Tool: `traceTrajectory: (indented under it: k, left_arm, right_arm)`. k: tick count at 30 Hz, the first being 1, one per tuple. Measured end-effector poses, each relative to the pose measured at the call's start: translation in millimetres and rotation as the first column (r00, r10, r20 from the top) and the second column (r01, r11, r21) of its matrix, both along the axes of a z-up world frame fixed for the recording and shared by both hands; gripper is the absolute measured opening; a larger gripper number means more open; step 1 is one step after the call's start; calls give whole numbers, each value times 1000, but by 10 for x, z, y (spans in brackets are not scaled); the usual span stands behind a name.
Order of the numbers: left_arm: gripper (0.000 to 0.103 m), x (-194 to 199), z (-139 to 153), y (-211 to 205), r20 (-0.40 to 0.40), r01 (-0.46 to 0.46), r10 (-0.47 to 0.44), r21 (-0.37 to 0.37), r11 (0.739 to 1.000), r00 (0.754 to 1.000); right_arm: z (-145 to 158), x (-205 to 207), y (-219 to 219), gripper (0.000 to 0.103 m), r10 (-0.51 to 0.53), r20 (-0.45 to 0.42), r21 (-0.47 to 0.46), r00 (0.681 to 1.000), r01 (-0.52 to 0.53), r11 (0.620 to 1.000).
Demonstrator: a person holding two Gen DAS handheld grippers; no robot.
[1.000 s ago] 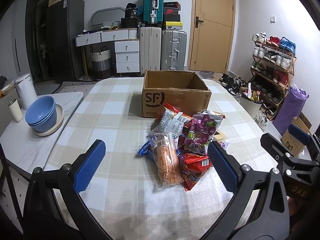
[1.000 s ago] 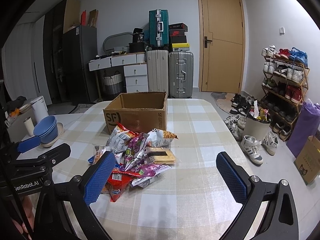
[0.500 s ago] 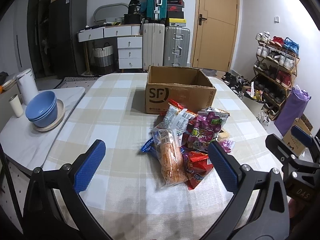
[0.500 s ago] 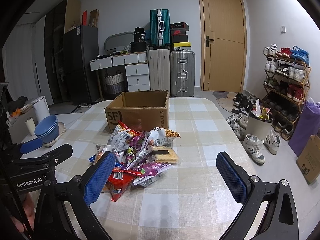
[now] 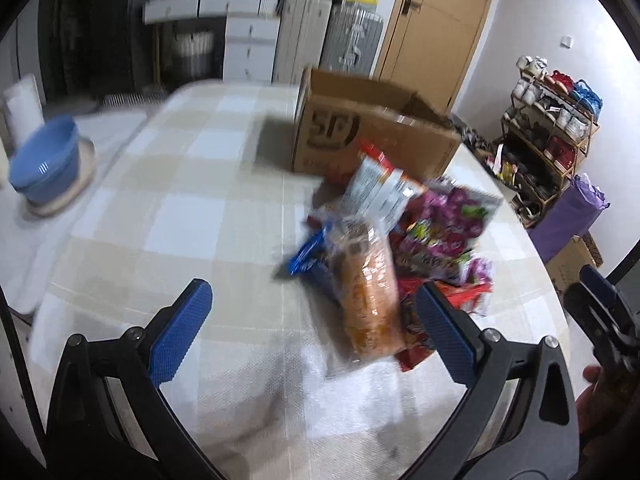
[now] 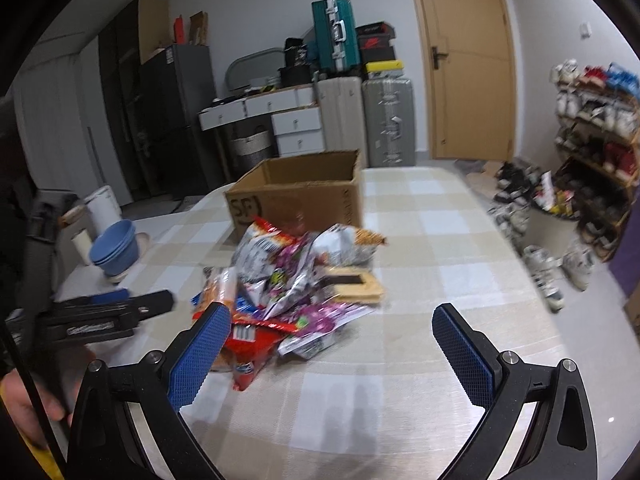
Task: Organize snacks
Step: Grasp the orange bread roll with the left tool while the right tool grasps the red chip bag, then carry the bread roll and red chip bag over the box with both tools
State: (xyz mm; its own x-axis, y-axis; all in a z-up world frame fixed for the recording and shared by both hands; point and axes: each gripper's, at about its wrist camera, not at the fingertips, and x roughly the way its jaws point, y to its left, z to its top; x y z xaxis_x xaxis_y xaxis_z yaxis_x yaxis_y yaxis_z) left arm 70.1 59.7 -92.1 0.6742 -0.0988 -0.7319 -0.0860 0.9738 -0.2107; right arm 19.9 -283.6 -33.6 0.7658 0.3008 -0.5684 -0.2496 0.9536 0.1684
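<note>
A pile of snack packets (image 5: 400,240) lies on the checked tablecloth in front of an open cardboard box (image 5: 372,136). The pile holds an orange bread bag (image 5: 370,304), a purple packet (image 5: 452,216) and a red packet (image 6: 256,340). The pile (image 6: 296,280) and box (image 6: 304,196) also show in the right wrist view. My left gripper (image 5: 316,332) is open and empty, close before the pile. My right gripper (image 6: 340,356) is open and empty, near the pile's front right. Both views are blurred.
Stacked blue bowls (image 5: 44,164) on a plate and a white canister (image 5: 22,108) stand on the side table at left. Suitcases (image 6: 368,120), drawers and a door are behind the table. A shoe rack (image 6: 592,152) stands at right.
Both grippers have moved forward and down toward the pile, and both views have tilted and blurred. The jaws stay open.
</note>
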Motion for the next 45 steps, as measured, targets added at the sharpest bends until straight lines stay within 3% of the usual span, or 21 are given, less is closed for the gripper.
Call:
traceTrajectory:
  k: [5, 8, 11, 14, 16, 21, 29, 36, 38, 41, 43, 45]
  left_arm:
    - [98, 357, -292, -62, -89, 58, -63, -64, 996, 994]
    - [89, 527, -448, -160, -142, 64, -73, -64, 996, 987]
    - [79, 683, -601, -186, -168, 61, -79, -114, 992, 983]
    - [60, 784, -692, -210, -166, 81, -106, -152, 985, 980]
    - [40, 813, -705, -253, -156, 104, -130, -165, 981, 979]
    - [36, 836, -734, -306, -146, 123, -152, -189, 974, 978]
    - [35, 709, -654, -255, -111, 113, -141, -225, 968, 984]
    - [35, 546, -546, -32, -81, 101, -125, -250, 963, 989]
    - [35, 468, -543, 35, -77, 102, -126, -255, 961, 989]
    - [35, 373, -573, 103, -74, 111, -134, -264, 958, 988]
    - [35, 343, -599, 132, -76, 113, -138, -269, 956, 988]
    - [35, 317, -608, 158, -76, 113, -139, -272, 955, 987]
  right_arm:
    - [-159, 78, 91, 103, 78, -32, 45, 996, -77, 996]
    - [-210, 79, 138, 103, 106, -24, 47, 994, -104, 993]
    - [-281, 105, 162, 103, 120, -36, 46, 992, -118, 992]
    - [-358, 132, 196, 103, 145, -67, 63, 987, -141, 988]
    - [-393, 133, 221, 102, 159, -86, 69, 984, -153, 986]
    - [-460, 158, 328, 98, 203, -122, 99, 972, -192, 976]
    - [-607, 237, 504, 78, 272, -208, 196, 940, -232, 953]
    - [-740, 444, 682, 67, 237, -298, 248, 924, -165, 955]
    - [-743, 487, 734, 67, 211, -304, 227, 929, -144, 963]
    - [-756, 552, 784, 56, 168, -328, 195, 930, -107, 975]
    - [-810, 626, 765, 44, 175, -351, 228, 920, -98, 969]
    - [-845, 634, 727, 39, 190, -362, 269, 913, -92, 959]
